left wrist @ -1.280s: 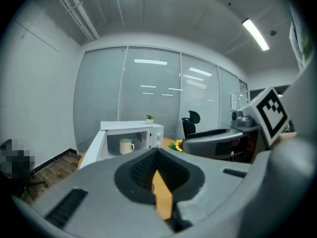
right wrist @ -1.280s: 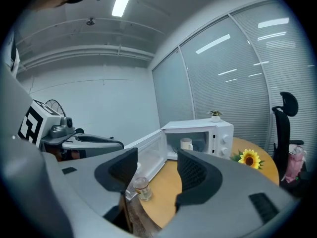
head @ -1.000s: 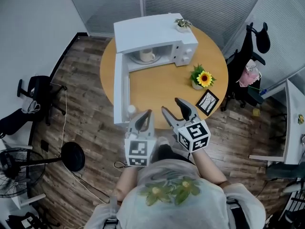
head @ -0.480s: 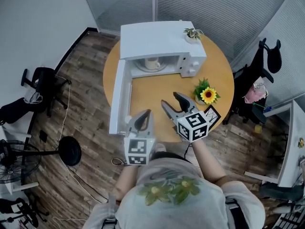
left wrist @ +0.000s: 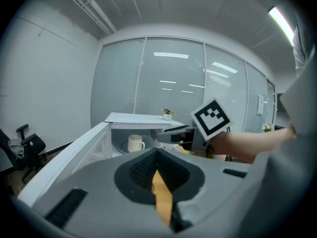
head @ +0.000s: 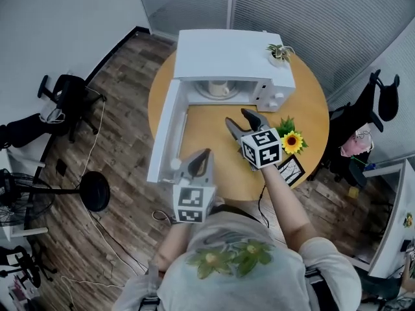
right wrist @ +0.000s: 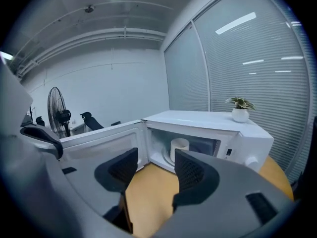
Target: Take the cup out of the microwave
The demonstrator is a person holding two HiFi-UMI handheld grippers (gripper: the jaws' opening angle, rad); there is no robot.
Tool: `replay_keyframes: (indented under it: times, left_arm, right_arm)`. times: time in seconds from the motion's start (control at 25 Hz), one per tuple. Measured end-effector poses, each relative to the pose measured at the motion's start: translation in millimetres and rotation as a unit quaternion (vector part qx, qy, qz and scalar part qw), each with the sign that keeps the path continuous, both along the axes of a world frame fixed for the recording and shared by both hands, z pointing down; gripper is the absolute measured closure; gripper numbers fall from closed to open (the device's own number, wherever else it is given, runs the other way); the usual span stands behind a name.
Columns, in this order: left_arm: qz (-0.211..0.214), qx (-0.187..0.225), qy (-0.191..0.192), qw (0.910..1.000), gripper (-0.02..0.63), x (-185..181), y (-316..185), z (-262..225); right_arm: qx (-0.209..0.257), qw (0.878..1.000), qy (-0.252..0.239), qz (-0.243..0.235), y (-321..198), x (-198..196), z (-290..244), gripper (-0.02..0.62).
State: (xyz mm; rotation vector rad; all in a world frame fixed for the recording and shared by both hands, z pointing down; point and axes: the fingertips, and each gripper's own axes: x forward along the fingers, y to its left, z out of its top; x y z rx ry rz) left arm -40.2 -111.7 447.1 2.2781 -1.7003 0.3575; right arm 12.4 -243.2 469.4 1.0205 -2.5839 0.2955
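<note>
A white microwave (head: 233, 60) stands at the back of the round wooden table (head: 211, 148), its door (head: 166, 133) swung wide open to the left. A cream cup (head: 218, 88) sits inside on the turntable, also visible in the left gripper view (left wrist: 134, 143) and the right gripper view (right wrist: 179, 147). My right gripper (head: 242, 123) hovers open over the table, a short way in front of the cavity, empty. My left gripper (head: 197, 163) hangs shut and empty near the table's front edge, by the door's outer end.
A potted sunflower (head: 293, 141) and a small framed picture (head: 290, 169) stand right of my right gripper. A tiny plant (head: 280, 52) sits on the microwave's top. An office chair (head: 65, 99) and a floor fan (head: 16, 203) stand on the wooden floor at left.
My right gripper has moved forward, closer to the microwave's opening, still open. The left gripper has stayed low near the door's end, and the view has shifted closer to the table.
</note>
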Motion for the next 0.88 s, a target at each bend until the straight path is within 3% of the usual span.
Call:
replay_keyframes:
  times: [0.36, 0.88]
  left_arm:
    - [-0.014, -0.021, 0.022, 0.9994, 0.602, -1.9, -13.9, 14.7]
    - [-0.035, -0.05, 0.073, 0.9955, 0.603, -1.3, -74.4, 46.6]
  right_arm:
    - [-0.024, 0.999, 0.03, 0.01, -53.5, -11.6, 26.9, 0.351]
    - [-0.06, 0.996, 0.072, 0.003, -108.9, -32.4, 78.3, 0.353]
